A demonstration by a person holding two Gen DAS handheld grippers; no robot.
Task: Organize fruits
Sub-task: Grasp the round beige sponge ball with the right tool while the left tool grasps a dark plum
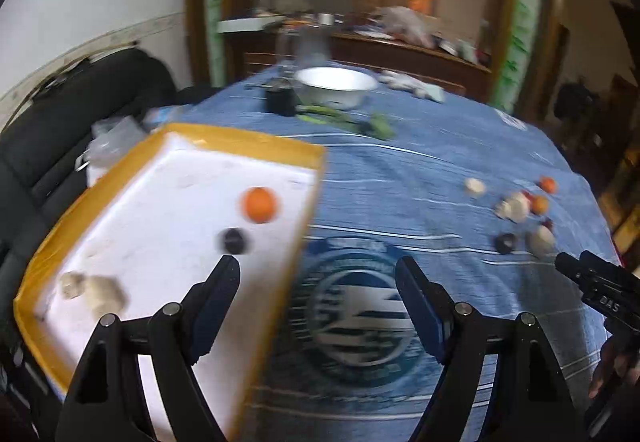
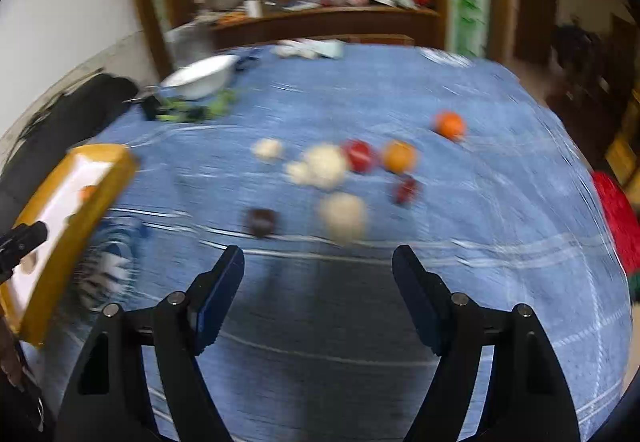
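While both my tools (image 1: 318, 268) (image 2: 318, 258) hang spread and empty, I count four fruits inside the tray (image 1: 248, 142): one orange (image 1: 259, 204), one dark (image 1: 235, 241), two pale (image 1: 92, 288).

Motion blur smears both views. In the right wrist view the loose fruits (image 2: 340, 178) at 12 o'clock on the desk (image 2: 480, 202) are soft blobs; the pale ones cannot be identified. The yellow-rimmed tray (image 2: 60, 242) at 9 o'clock is cut by the left edge. In the left wrist view the pale lumps (image 1: 94, 288) in the tray (image 1: 240, 140) are too blurred to name, and the right hand-held gripper (image 1: 600, 290) at 3 o'clock is cut off, its fingers out of sight. A red thing (image 2: 616, 218) at 3 o'clock is cropped and unreadable.
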